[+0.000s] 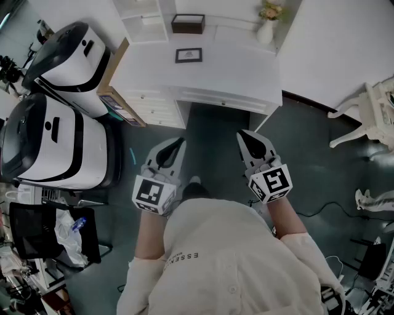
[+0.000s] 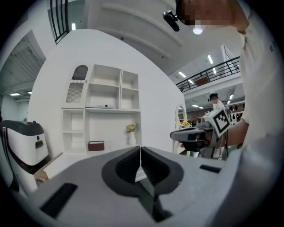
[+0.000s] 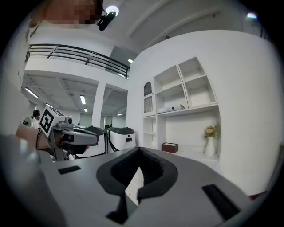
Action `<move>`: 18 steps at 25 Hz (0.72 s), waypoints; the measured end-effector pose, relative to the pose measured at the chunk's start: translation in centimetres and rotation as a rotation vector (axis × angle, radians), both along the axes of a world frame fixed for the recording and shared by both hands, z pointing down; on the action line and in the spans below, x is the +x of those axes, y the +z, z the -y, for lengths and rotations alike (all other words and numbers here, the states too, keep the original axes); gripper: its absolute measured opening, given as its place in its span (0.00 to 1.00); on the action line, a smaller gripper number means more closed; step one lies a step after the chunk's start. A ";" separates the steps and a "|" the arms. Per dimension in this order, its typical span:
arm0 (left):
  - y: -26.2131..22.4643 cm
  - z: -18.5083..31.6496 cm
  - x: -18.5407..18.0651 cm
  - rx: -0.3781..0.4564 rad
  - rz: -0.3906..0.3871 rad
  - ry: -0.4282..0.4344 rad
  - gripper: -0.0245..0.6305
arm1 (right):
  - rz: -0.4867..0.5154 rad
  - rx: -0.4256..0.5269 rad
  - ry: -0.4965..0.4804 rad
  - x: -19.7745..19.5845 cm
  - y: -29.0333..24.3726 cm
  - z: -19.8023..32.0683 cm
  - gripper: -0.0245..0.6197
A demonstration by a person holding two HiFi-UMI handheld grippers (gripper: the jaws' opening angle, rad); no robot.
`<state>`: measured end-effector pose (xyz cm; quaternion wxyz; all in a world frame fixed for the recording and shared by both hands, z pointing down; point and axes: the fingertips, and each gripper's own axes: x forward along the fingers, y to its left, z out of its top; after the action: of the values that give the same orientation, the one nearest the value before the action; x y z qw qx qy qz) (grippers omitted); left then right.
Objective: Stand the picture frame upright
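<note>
The picture frame (image 1: pixel 188 55), small, dark-rimmed and with a pale inside, lies flat on the white desk (image 1: pixel 246 67) in the head view. Both grippers hang in front of the desk over the dark floor, well short of the frame. My left gripper (image 1: pixel 178 143) (image 2: pixel 140 153) is shut with nothing in it. My right gripper (image 1: pixel 244 136) (image 3: pixel 140 155) is shut and empty too. Each gripper view shows the other gripper from the side. The frame itself does not show in either gripper view.
A dark box (image 1: pixel 188 23) and a vase of flowers (image 1: pixel 266 27) stand at the back of the desk, under a white shelf unit (image 1: pixel 144 18). Two large white-and-black machines (image 1: pixel 55 141) and a cardboard box (image 1: pixel 117 101) stand left. A white chair (image 1: pixel 369 114) is at the right.
</note>
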<state>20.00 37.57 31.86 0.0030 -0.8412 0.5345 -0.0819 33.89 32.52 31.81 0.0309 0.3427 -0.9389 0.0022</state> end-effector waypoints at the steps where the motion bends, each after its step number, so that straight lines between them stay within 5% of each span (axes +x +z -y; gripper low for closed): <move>1: 0.1 0.0 0.1 -0.004 -0.002 -0.001 0.04 | -0.001 -0.004 -0.004 0.0 0.1 0.0 0.06; 17: 0.0 0.1 1.6 -0.030 -0.049 -0.024 0.04 | 0.030 -0.077 -0.018 1.9 1.1 -0.2 0.06; 18: 0.1 0.2 1.4 -0.032 -0.059 -0.043 0.05 | 0.018 -0.091 -0.025 1.7 1.5 -0.2 0.12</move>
<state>21.37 37.34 31.96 -0.0279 -0.8316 0.5509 -0.0656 35.62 32.73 33.33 0.0379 0.3290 -0.9424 0.0477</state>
